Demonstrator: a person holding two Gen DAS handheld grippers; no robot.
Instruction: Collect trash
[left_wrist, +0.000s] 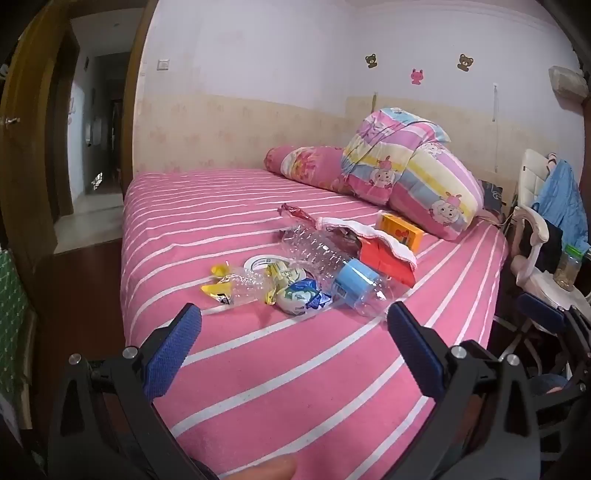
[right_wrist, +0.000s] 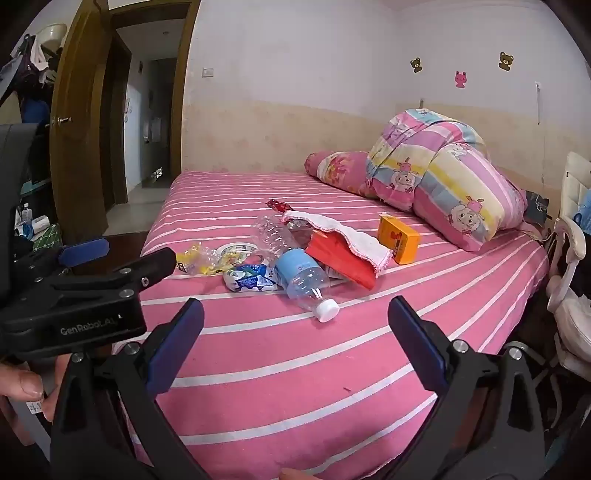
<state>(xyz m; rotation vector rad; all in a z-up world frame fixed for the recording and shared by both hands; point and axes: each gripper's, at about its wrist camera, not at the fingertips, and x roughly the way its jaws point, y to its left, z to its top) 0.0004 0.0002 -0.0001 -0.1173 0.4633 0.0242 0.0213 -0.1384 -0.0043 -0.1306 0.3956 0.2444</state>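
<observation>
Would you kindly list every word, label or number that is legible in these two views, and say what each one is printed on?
"GenRobot.AI": white lettering on the black body of the left tongs, seen in the right wrist view.
Blue bottle label: print too blurred to read.
Blue-and-white wrapper: print too blurred.
Orange box: only a red picture shows, no legible words.
Tape roll: lettering too small.

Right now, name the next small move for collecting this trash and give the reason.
Probably ease the right gripper forward to the plastic bottle: its white-capped end is the nearest trash on the bed, and both grippers stand open and empty.
</observation>
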